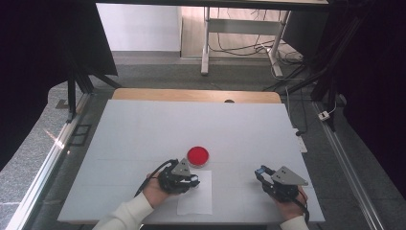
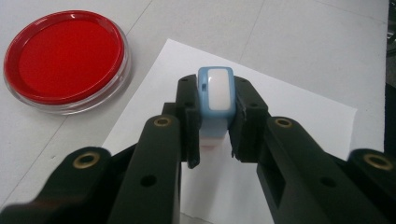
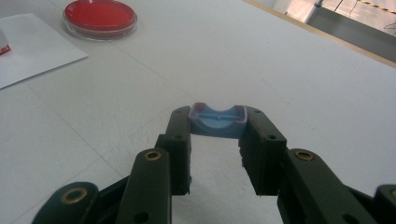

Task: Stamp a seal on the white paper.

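Left gripper (image 2: 215, 135): black two-jaw gripper in the person's left hand (image 1: 155, 191), near the front edge of the bench, a bit left of centre. Jaws clamped on a small light-blue plastic stamp with a white face (image 2: 215, 95).
Stamp: held upright betw. the jaw tips, white face toward the left gripper's camera, a reddish tint at its lower end. It hangs over the paper; cannot tell if it touches the paper.
Paper: white rectangular paper sheet (image 2: 299, 116), flat on the bench at the front edge, approx. in the middle. In the high view the left gripper (image 1: 191, 179) sits over the sheet's (image 1: 198, 201) upper left part.
Ink pad: round red ink pad in a clear plastic dish (image 2: 65, 58), open, on the bench just beyond the paper's far left corner (image 1: 197, 155). Apart from the paper, not touching it.
Right gripper (image 3: 217, 135): same black type, in the person's right hand (image 1: 289, 206), near the front right corner of the bench (image 1: 261, 172). Jaws clamped on a small blue plastic cap with a curved hollow inside (image 3: 218, 120), open side up.
Cap: held low above the bench surface, well apart from the paper and pad.
Bench: white flat table top (image 1: 143, 129); wooden strip along its far edge.
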`<state>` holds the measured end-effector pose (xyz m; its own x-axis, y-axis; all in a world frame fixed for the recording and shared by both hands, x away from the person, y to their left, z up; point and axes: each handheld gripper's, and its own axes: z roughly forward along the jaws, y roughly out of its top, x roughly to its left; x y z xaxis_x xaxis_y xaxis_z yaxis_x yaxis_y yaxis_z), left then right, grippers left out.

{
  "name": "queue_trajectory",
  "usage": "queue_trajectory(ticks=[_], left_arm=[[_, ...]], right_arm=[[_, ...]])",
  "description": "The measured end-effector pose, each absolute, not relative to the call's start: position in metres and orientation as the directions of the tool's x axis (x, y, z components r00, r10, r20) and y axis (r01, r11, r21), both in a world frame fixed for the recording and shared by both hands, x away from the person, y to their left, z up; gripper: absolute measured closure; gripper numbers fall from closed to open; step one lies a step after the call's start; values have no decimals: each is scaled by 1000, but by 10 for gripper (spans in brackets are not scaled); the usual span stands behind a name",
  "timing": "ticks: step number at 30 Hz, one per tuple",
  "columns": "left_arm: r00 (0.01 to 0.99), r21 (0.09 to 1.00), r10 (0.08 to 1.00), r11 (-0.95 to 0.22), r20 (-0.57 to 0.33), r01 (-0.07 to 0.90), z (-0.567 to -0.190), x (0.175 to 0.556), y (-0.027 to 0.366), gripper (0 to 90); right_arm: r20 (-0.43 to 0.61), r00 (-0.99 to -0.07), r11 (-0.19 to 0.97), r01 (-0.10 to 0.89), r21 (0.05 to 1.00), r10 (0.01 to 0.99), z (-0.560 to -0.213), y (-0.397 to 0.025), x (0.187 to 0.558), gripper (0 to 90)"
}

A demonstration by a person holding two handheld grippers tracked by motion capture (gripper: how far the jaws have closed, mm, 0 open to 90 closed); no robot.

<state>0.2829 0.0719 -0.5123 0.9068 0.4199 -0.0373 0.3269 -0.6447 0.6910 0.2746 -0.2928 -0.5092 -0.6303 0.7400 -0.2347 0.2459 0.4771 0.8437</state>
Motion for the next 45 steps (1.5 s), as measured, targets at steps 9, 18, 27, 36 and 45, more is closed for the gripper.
queue_trajectory(ticks=[9,18,27,36,45], left_arm=[[906,690,421,-642,-45,333,-513,284,71,755],[909,666,416,-670,-30,328,-514,284,68,758],[910,643,414,-692,-20,329,-514,284,65,757],[909,612,416,-718,-6,332,-516,283,61,755],[908,613,418,-714,-13,338,-516,284,61,755]], right_arm=[[-231,-634,475,246,845,738,-509,-293,275,645],[-231,-633,474,245,846,739,-509,-293,274,645],[-230,-632,472,245,847,740,-508,-293,274,645],[-232,-632,473,243,847,740,-508,-293,273,645],[-234,-634,476,242,846,738,-508,-293,274,645]])
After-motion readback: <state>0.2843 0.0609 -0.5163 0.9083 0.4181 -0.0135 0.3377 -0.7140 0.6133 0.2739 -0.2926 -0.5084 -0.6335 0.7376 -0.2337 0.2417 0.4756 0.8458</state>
